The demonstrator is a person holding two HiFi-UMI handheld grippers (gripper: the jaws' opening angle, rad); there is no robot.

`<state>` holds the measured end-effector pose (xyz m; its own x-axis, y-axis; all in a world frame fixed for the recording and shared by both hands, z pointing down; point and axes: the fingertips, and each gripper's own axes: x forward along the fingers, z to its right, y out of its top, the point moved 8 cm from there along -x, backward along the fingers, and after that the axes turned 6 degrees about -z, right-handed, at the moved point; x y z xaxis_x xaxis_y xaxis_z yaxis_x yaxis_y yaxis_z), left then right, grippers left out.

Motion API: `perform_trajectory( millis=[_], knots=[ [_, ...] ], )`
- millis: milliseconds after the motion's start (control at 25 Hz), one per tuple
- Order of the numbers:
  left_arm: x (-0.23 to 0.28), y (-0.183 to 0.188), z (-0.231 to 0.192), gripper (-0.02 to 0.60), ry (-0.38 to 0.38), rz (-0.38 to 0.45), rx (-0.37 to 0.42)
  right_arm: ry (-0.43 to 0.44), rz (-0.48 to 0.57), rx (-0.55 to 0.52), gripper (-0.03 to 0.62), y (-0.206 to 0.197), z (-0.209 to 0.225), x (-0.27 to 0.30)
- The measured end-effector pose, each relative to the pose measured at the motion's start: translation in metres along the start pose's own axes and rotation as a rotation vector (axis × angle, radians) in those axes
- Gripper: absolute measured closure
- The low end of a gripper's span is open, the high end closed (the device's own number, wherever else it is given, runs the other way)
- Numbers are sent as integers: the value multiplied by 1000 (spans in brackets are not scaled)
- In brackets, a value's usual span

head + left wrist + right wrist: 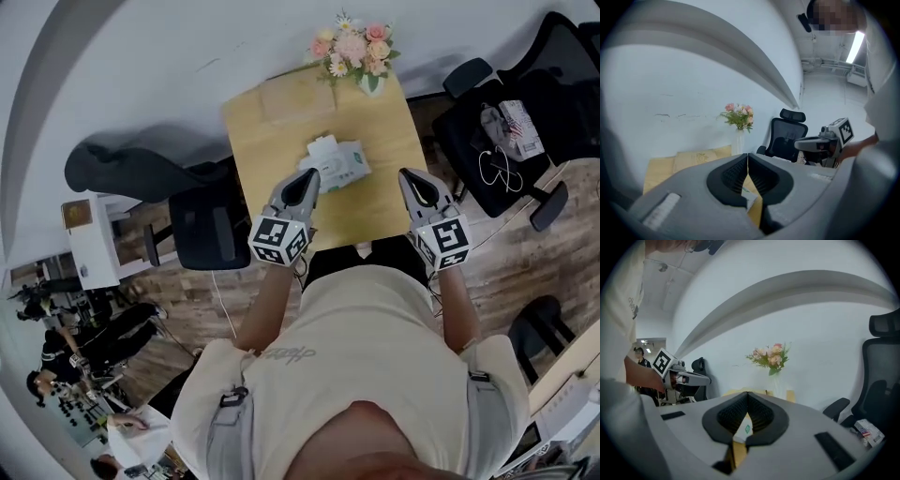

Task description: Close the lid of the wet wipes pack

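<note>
The wet wipes pack [337, 163], white and green, lies in the middle of the small wooden table [394, 202], and its white lid flap [322, 145] looks raised at the far left end. My left gripper [312, 174] hovers at the pack's near left corner with its jaws together and nothing between them. My right gripper [407, 175] is held to the right of the pack, apart from it, also shut and empty. Below the closed left gripper [747, 157] a sliver of the pack [751, 200] shows. Under the closed right gripper [747, 397] the pack [742, 430] also peeks through.
A vase of pink flowers [355, 49] stands at the table's far edge, beside a flat brown packet [286, 96]. Black office chairs flank the table at the left [202, 228] and the right [497, 141], the right one holding cables and small items. A white wall lies beyond.
</note>
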<state>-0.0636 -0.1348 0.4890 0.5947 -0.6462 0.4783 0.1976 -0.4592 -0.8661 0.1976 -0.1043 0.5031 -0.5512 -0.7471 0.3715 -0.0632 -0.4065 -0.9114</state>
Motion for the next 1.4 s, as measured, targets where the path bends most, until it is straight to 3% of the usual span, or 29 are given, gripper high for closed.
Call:
perform_trajectory(
  millis=[240, 480, 1400],
  knots=[
    [4, -9, -14, 563, 40, -28, -57, 79, -25, -19, 591, 5, -2, 19],
    [17, -24, -44, 563, 37, -75, -61, 72, -34, -36, 592, 22, -9, 36],
    [119, -114, -151, 560, -130, -309, -179, 44, -169, -52, 592, 28, -34, 94]
  ],
)
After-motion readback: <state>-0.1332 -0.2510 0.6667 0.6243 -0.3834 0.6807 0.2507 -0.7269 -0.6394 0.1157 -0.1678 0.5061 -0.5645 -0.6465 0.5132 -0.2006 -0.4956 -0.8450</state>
